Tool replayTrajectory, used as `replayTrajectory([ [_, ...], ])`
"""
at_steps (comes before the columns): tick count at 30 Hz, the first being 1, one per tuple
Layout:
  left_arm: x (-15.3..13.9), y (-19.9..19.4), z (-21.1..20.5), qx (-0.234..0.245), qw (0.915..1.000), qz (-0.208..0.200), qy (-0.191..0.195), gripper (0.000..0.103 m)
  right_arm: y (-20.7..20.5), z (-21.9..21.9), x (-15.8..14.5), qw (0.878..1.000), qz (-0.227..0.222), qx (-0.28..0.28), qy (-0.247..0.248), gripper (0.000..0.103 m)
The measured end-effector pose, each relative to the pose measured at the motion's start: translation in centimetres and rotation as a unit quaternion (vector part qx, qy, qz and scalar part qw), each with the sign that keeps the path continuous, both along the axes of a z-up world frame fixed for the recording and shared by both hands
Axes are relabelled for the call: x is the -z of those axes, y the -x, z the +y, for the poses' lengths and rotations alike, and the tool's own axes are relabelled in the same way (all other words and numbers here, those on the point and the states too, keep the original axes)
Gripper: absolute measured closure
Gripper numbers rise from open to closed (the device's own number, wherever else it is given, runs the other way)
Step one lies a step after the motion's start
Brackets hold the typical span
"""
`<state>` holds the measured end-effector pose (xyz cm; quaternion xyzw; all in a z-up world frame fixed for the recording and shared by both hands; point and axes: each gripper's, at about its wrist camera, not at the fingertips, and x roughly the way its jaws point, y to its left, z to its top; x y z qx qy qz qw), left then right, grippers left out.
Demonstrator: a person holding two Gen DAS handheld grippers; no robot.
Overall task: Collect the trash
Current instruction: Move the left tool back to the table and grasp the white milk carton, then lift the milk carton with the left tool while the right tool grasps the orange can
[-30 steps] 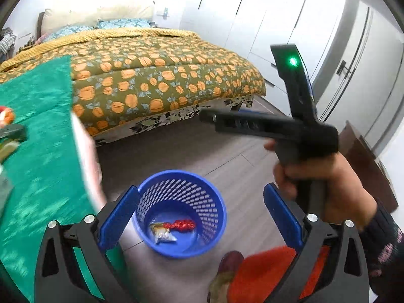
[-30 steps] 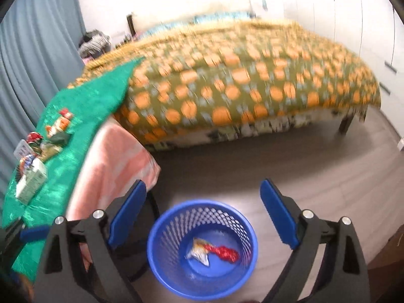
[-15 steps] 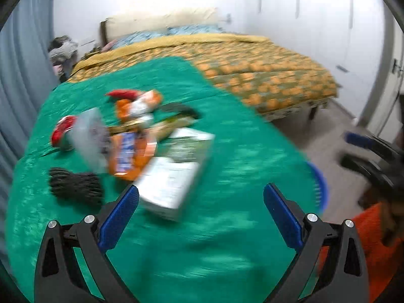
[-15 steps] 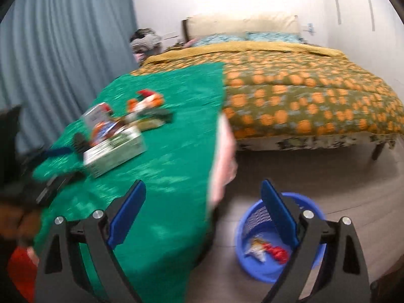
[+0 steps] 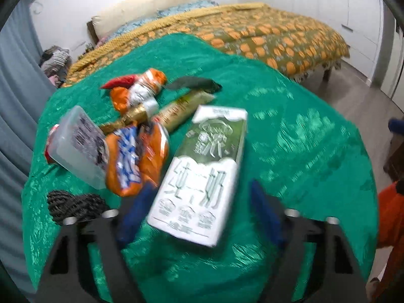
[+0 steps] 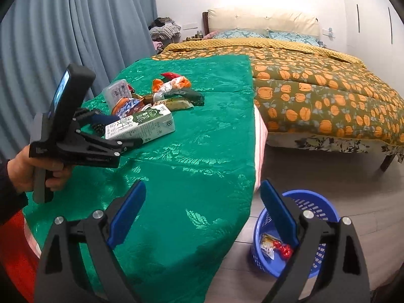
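The left claw (image 5: 194, 214) hangs wide open, straddling the near end of a green-and-white milk carton (image 5: 202, 174) at centre frame on the green worktop (image 5: 290, 131). The right claw (image 6: 202, 212), also spread, holds nothing; a blue basket (image 6: 315, 209) sits lower right.

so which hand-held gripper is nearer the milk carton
Left. The left hand-held gripper is open with its fingers on either side of the milk carton's near end. The right hand-held gripper hangs open near the table edge, above the blue basket.
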<state>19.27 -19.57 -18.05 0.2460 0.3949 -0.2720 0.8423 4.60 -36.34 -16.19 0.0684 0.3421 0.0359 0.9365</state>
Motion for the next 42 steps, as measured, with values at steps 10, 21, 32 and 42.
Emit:
replayTrajectory([
  [10,-1.4,3.7,0.0,0.021,0.9983,0.053,0.009,0.021,0.8,-1.2,-0.6,1.0,-0.01,0.011,-0.008,0.013],
  [21,0.7,-0.1,-2.8,0.0,0.9954,0.096,-0.006,0.051,0.8,-1.1,-0.4,1.0,-0.006,0.012,0.001,0.013],
  [32,-2.5,4.4,7.9,-0.092,0.9925,0.049,0.065,0.052,-0.1,0.6,0.9,1.0,0.016,-0.004,0.017,0.013],
  [42,-2.3,2.6,16.2,-0.238,0.9692,-0.007,0.065,0.052,-4.6,6.8,0.9,0.997,0.053,-0.053,0.017,0.013],
])
